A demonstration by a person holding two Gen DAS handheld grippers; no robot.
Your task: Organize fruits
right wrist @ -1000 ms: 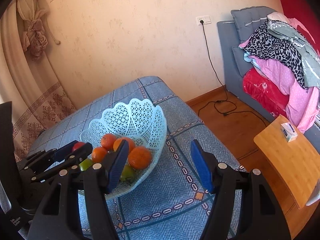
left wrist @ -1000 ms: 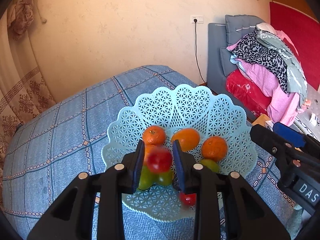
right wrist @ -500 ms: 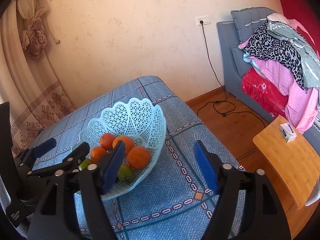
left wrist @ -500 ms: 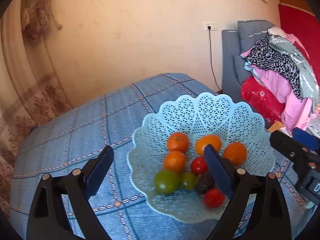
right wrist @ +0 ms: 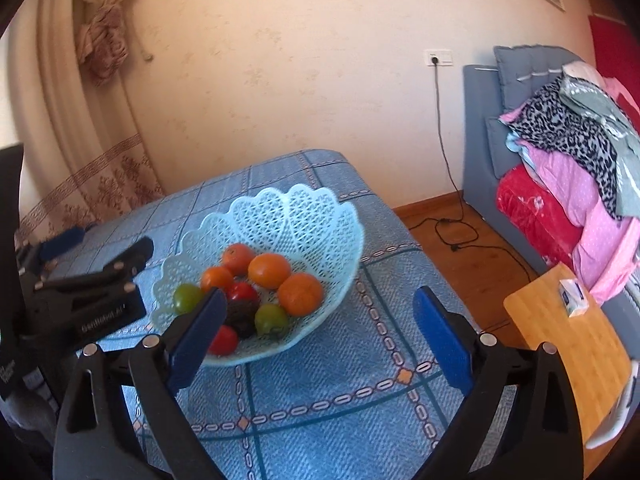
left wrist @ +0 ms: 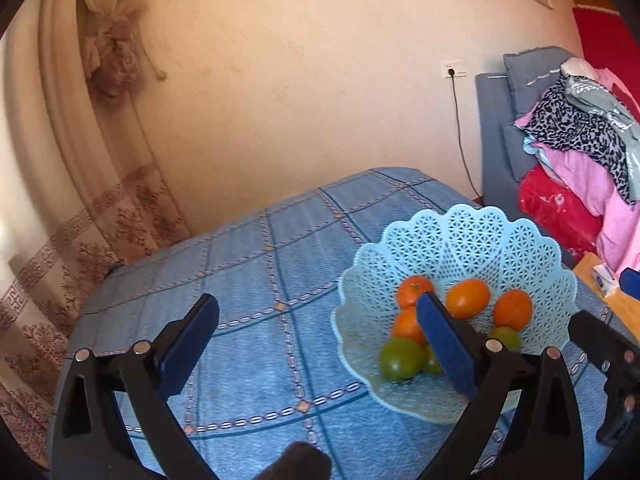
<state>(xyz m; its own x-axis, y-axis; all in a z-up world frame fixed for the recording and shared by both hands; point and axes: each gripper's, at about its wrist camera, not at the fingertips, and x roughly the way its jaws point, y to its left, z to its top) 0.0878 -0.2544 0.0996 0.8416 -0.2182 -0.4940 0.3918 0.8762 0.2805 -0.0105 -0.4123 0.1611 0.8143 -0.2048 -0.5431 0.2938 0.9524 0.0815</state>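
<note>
A: Left hand-held gripper (left wrist: 320, 336), status? 
B: Jaws spread wide, nothing betw. the blue pads. It hangs over the blue checked cloth (left wrist: 256, 264) on the counter. Right pad overlaps the basket's left side in the left wrist view.

A: Right hand-held gripper (right wrist: 320, 332)? 
B: Also wide open, no load. Left pad sits in front of the basket's near-left rim; right pad is over bare cloth, clear of the basket.

A: Basket position? 
B: Light blue lattice basket (right wrist: 332, 220), scalloped rim, on the cloth near the counter's far right corner. Upright.

A: Contents? 
B: Four oranges (right wrist: 269, 270) grouped mid-basket, touching or nearly so. Green tomato (right wrist: 187, 297) at left, second green one (right wrist: 271, 319) just below the front-most orange. Red tomato (right wrist: 242, 292) betw. them, partly hidden by the pad. Second red tomato (right wrist: 225, 340) at the near rim. One dark fruit (right wrist: 242, 316) in the middle; type unclear.

A: Left wrist view agree? 
B: Shows the oranges and green tomatoes; right pad blocks the rest.

A: Surroundings? 
B: Curtain (left wrist: 80, 128) at left, tied back. Wall socket (right wrist: 439, 57) w/ a cable running down to the wood floor. Grey sofa (right wrist: 480, 128) piled w/ clothes (right wrist: 576, 160) at right. Wooden side table (right wrist: 560, 344) near the right edge, small box (right wrist: 573, 298) on it.
</note>
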